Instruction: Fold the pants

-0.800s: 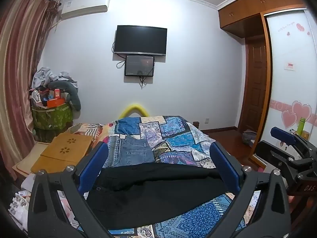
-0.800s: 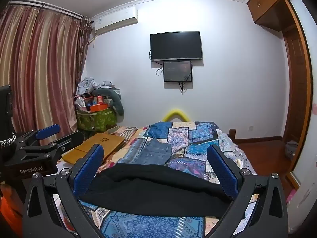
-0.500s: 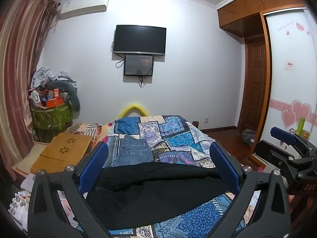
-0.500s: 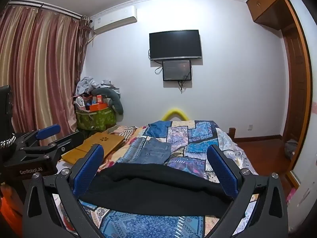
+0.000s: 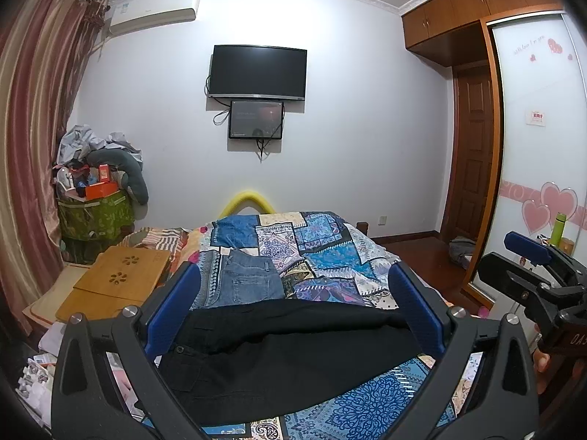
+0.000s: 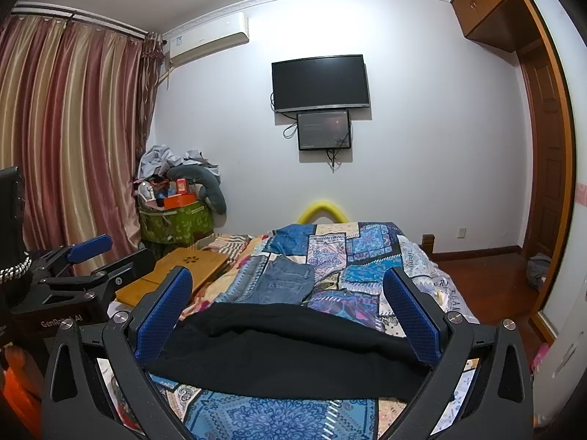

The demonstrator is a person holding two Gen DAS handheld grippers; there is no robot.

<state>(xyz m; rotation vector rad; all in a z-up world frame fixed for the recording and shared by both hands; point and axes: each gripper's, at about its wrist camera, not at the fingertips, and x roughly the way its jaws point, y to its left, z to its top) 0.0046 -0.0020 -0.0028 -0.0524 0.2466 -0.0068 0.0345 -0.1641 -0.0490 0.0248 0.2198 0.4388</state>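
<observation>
Black pants point(image 5: 286, 352) lie spread across the near end of the bed, also seen in the right wrist view point(image 6: 293, 352). My left gripper point(image 5: 293, 289) is open and empty, held above the pants. My right gripper point(image 6: 288, 289) is open and empty, also above them. The right gripper also shows at the right edge of the left wrist view point(image 5: 528, 253), and the left gripper at the left edge of the right wrist view point(image 6: 91, 247). Folded blue jeans point(image 5: 249, 278) lie further up the bed behind the black pants, also in the right wrist view point(image 6: 282, 282).
The bed has a patchwork blue quilt point(image 5: 323, 253). A wooden lap desk point(image 5: 117, 282) sits at its left side. A green bin piled with clutter point(image 5: 95, 212) stands by the curtain. A wardrobe with heart decals point(image 5: 539, 183) and a door are on the right.
Both views have shifted very slightly; the grippers stay open above the black pants, which have not moved.
</observation>
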